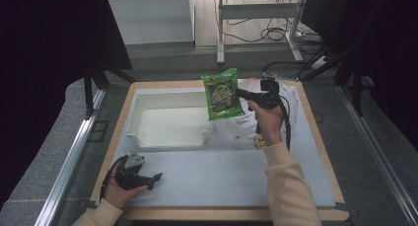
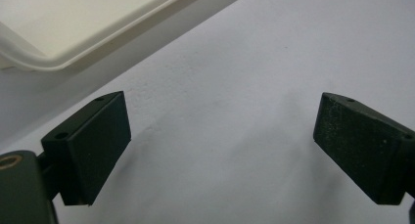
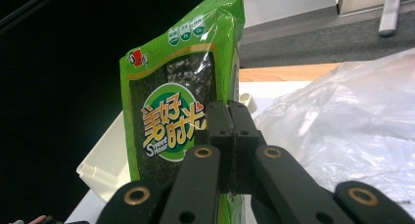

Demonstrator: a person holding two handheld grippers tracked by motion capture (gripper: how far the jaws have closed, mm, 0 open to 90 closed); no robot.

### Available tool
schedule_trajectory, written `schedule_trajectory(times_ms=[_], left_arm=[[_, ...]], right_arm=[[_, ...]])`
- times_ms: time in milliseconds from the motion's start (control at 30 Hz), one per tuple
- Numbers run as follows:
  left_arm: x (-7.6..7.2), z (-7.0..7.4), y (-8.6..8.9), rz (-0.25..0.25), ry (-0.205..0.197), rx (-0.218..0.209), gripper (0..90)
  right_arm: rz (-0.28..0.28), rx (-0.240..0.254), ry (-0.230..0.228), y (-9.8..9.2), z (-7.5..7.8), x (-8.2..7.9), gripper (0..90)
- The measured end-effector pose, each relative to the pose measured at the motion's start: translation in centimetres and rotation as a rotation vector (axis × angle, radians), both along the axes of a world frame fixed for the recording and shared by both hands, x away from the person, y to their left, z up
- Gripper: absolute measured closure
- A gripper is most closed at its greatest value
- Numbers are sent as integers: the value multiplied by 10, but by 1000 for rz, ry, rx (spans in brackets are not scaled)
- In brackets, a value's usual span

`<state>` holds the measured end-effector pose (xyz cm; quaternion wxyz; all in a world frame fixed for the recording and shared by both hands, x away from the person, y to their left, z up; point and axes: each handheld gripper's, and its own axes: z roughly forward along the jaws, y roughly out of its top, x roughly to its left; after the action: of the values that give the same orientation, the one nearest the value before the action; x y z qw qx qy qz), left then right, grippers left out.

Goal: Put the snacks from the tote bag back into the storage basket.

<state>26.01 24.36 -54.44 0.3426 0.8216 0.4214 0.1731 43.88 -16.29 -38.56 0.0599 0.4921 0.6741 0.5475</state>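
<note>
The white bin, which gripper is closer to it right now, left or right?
Right. The right gripper holds a green snack packet over the white bin's right rim. The left gripper rests open on the mat just in front of the bin's near wall.

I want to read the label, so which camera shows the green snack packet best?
The right gripper view: the green snack packet fills the frame close up, logo readable, pinched in the right gripper. The high view shows it small, held above the white tray.

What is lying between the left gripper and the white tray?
Nothing: in the high view, only bare grey mat separates the left gripper from the white tray. The left gripper view shows the same empty stretch.
</note>
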Motion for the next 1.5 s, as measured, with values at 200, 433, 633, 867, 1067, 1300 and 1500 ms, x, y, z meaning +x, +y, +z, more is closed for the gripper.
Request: schedule_trajectory(times_ms=[200, 433, 633, 867, 1067, 1300, 1500], left_arm=[[0, 0, 0, 4, 1, 1, 70], [0, 0, 0, 0, 3, 0, 71], [0, 0, 1, -2, 2, -4, 70], [0, 0, 1, -3, 1, -6, 71], [0, 0, 1, -3, 0, -6, 70], [0, 0, 1, -3, 0, -8, 71], [0, 0, 1, 0, -3, -11, 71]], right_arm=[[17, 1, -2, 10, 0, 1, 900], [35, 0, -10, 22, 2, 2, 900], [53, 0, -10, 33, 2, 2, 900], [66, 10, -4, 44, -1, 4, 900], [78, 10, -4, 51, -3, 5, 900], [90, 14, -3, 60, -3, 5, 900], [107, 11, 5, 70, -4, 6, 900]])
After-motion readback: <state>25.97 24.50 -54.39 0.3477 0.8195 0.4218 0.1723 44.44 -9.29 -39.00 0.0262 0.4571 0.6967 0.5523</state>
